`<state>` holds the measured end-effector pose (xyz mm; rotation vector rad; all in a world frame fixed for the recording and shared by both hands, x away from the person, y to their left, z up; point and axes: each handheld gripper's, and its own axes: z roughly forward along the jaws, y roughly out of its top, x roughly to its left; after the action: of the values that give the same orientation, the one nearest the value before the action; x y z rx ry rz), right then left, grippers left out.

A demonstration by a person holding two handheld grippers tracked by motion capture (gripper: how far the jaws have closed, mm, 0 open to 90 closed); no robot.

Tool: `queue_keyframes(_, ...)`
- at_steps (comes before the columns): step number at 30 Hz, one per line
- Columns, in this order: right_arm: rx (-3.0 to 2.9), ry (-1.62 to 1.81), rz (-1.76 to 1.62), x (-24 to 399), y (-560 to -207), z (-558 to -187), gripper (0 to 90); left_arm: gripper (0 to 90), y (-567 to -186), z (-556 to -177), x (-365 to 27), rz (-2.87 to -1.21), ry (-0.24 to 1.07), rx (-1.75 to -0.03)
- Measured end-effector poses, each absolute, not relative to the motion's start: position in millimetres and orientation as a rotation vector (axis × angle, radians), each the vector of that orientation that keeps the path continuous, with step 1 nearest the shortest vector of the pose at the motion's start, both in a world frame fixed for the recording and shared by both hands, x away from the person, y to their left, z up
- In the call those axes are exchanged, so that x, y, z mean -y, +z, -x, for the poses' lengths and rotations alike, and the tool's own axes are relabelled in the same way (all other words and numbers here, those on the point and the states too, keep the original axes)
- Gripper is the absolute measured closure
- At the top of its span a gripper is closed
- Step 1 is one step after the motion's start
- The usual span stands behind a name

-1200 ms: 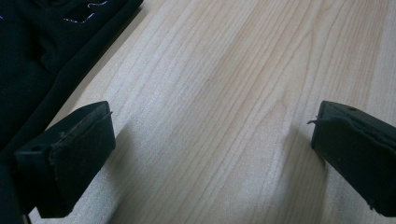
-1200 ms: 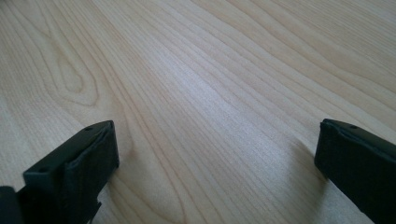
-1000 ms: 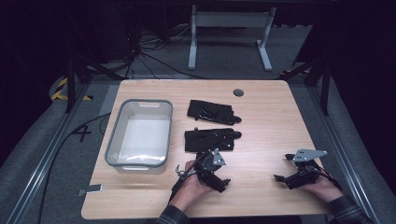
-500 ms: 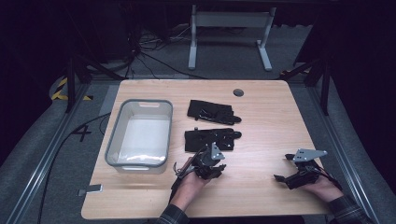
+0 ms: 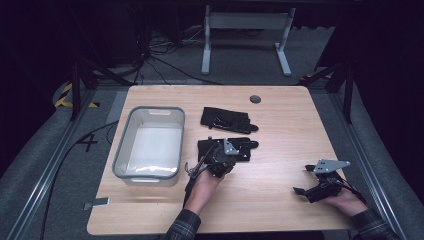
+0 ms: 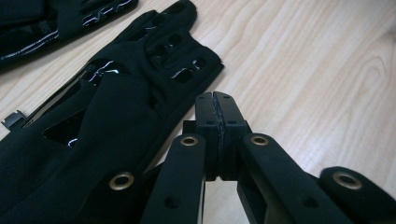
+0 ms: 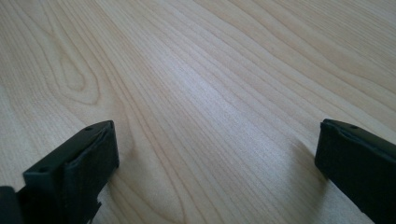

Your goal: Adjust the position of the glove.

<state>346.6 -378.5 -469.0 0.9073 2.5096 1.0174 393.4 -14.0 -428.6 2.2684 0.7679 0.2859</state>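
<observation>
Two black gloves lie mid-table: the near glove [image 5: 245, 146] [image 6: 121, 102] and the far glove [image 5: 227, 120] [image 6: 46, 28]. My left gripper [image 5: 218, 158] [image 6: 215, 100] hovers at the near glove's front edge. Its jaws have just been closing and now meet pad to pad. Nothing shows between them, and the glove lies just to their left in the left gripper view. My right gripper [image 5: 302, 191] [image 7: 217, 158] rests low over bare wood at the front right, its jaws wide open with nothing between them.
A clear plastic bin [image 5: 149, 109] stands left of the gloves, close to my left hand. A round cable hole [image 5: 255, 99] sits near the table's far edge. A metal stand [image 5: 245, 30] stands on the floor beyond the table.
My left gripper has moved away from the person and up to the near glove's edge, and its jaws have gone from wide open to shut. The right gripper has stayed put.
</observation>
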Motion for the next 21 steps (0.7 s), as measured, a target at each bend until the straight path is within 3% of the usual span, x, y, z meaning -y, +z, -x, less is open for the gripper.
queue_keyframes(21,-2.512,1.019,-0.904,378,-469,-347,0.0,89.9,-452,-425,16,-2.34,0.307,-0.865)
